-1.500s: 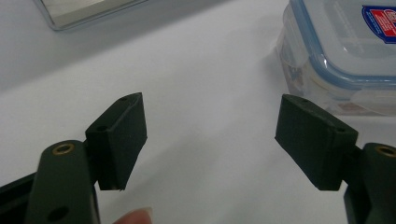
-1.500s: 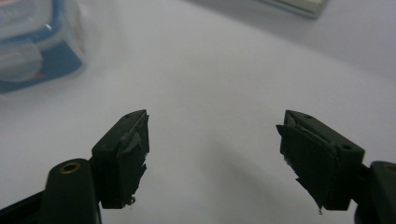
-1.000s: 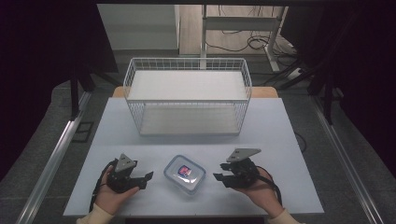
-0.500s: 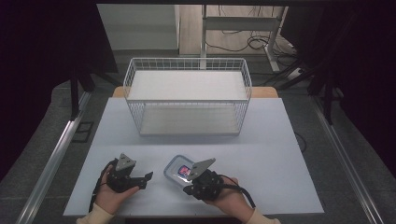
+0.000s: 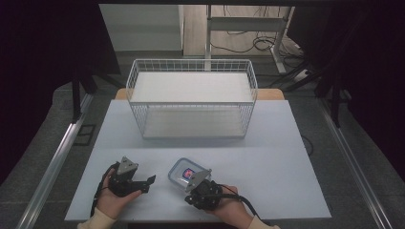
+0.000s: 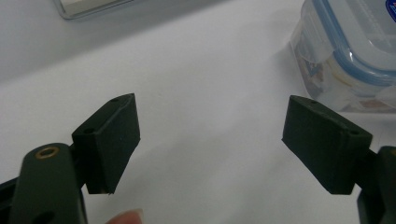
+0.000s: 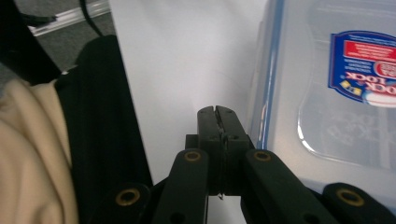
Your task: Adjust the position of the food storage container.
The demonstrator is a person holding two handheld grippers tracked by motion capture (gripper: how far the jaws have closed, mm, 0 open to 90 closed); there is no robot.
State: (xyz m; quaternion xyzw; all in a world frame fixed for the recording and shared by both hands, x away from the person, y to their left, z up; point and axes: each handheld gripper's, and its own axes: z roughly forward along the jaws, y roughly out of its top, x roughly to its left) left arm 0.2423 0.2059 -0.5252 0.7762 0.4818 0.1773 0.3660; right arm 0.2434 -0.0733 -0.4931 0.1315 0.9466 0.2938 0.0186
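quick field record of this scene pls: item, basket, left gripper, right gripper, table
item: clear plastic container with blue-edged lid, flat on the table near the front edge
basket: white wire basket, farther back, nothing visible inside
left gripper: jaws open, nothing between them, apart from the container
right gripper: jaws shut together on nothing, right beside the container's edge; contact unclear
table: white top

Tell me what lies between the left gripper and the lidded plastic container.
Nothing: in the high view, only bare white table separates the left gripper from the container.
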